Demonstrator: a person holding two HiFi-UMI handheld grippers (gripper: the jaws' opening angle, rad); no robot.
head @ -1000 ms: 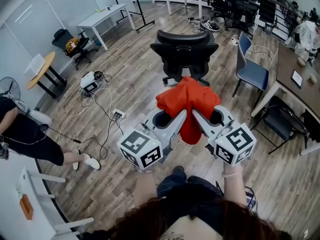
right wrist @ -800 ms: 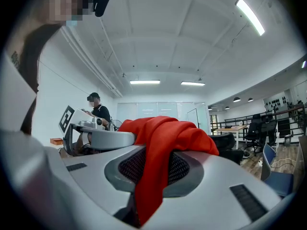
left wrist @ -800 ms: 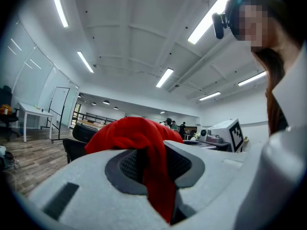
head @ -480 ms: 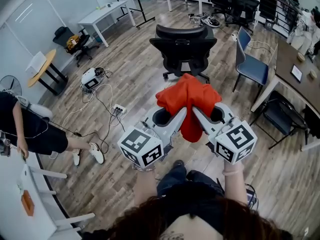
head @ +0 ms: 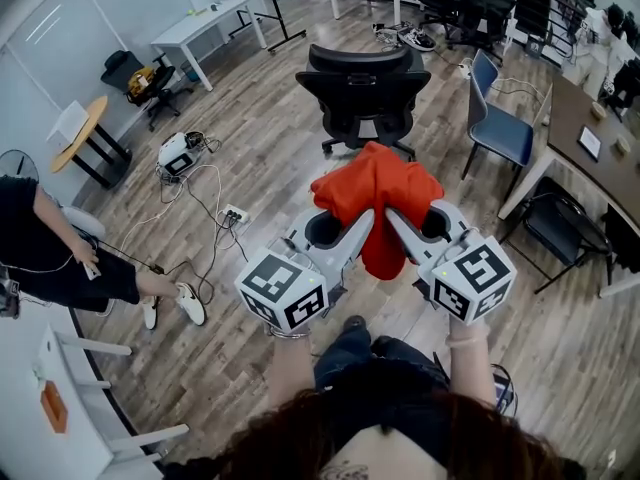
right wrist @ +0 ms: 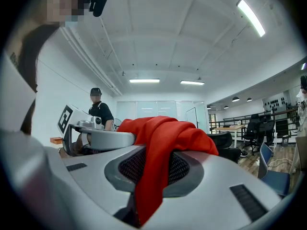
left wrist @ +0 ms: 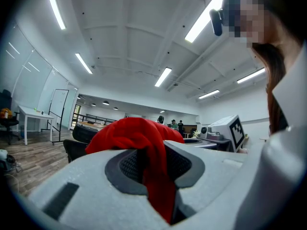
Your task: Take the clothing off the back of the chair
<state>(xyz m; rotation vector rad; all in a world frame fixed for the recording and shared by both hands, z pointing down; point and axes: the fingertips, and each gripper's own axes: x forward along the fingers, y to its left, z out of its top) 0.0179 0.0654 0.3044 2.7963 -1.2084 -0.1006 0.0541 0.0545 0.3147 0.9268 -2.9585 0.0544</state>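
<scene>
**A:** So where's the red clothing (head: 375,183) at, on the chair or off it?

**B:** Off it. It hangs bunched up in the air right in front of the person holding the tools. It's well apart from the black office chair (head: 365,78), which stands farther out on the wood floor (head: 250,158).

**A:** Are both tools on it?

**B:** Yep. The left hand-held gripper (head: 366,220) is clamped on a fold. In its own view the red fabric runs straight down between the two jaws, pinched by the dark pads. The right hand-held gripper (head: 393,220) is the same deal, clamped on another fold just beside the first. Their tips sit close together under the bundle, and both point roughly level, away from the person.

**A:** Anything else around?

**B:** A blue chair (head: 500,133) off to the right of the office chair, and a bystander (head: 55,258) in dark clothes at the left edge.
</scene>
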